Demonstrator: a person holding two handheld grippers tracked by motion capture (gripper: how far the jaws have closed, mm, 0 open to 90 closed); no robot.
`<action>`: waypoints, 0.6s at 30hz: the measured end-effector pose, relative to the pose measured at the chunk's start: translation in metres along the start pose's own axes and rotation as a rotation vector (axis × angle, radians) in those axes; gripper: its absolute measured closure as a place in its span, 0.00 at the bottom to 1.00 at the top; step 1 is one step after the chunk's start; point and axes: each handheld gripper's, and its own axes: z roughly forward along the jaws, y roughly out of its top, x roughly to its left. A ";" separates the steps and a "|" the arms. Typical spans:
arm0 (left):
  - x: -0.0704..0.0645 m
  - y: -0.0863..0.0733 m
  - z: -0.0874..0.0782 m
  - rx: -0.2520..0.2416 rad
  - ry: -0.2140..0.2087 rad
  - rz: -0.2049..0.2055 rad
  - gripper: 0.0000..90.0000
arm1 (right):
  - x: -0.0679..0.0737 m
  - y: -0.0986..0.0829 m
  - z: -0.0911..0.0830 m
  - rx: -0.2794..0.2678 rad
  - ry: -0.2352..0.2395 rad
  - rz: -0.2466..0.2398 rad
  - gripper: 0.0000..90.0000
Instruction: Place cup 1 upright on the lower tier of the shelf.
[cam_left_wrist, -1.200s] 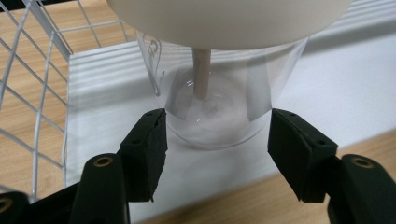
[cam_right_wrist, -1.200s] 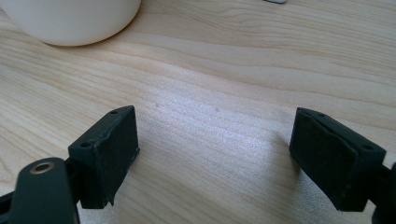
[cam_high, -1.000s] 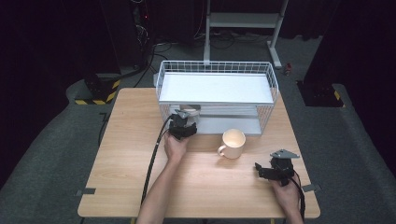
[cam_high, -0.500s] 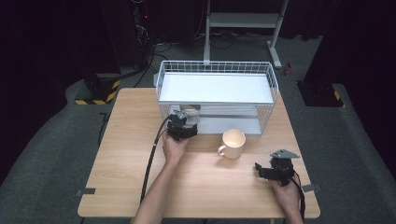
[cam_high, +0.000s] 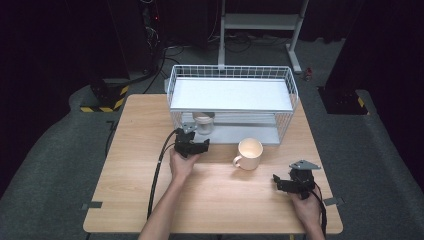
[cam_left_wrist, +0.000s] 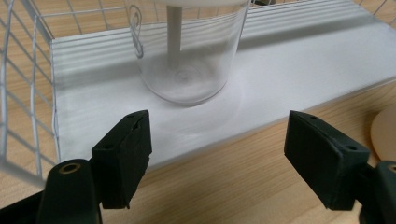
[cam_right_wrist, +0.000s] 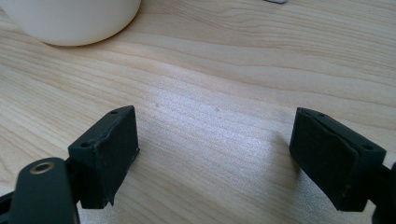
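A clear glass cup (cam_left_wrist: 189, 60) stands upright on the white lower shelf (cam_left_wrist: 289, 79) of a wire rack (cam_high: 232, 80); in the high view the glass cup (cam_high: 203, 121) sits at the shelf's left end. My left gripper (cam_left_wrist: 219, 163) is open just in front of the shelf edge, a short way from the glass, with nothing between its fingers; in the high view the left gripper (cam_high: 191, 145) lies over the table. A cream mug (cam_high: 249, 153) stands on the wooden table (cam_high: 130, 190). My right gripper (cam_right_wrist: 215, 158) is open and empty low over the table, and the mug (cam_right_wrist: 70, 18) lies ahead to its left.
The rack's white upper shelf (cam_high: 230, 94) overhangs the glass. Wire mesh (cam_left_wrist: 18, 93) closes the rack's left side beside the left gripper. The right gripper (cam_high: 294, 182) rests near the table's front right corner. Dark floor and equipment surround the table.
My left gripper has drawn back from the rack toward the person, leaving the glass on the lower shelf. The right gripper and the mug have not moved.
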 end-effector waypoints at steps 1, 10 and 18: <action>0.000 -0.001 -0.002 -0.004 0.002 0.004 0.26 | 0.000 0.000 0.000 0.000 0.000 0.000 0.17; 0.001 -0.009 -0.017 -0.023 -0.004 0.012 0.26 | 0.000 0.000 0.000 0.000 0.000 0.000 0.17; 0.001 -0.010 -0.029 -0.023 -0.038 0.012 0.25 | 0.000 0.000 0.000 0.000 0.000 0.000 0.17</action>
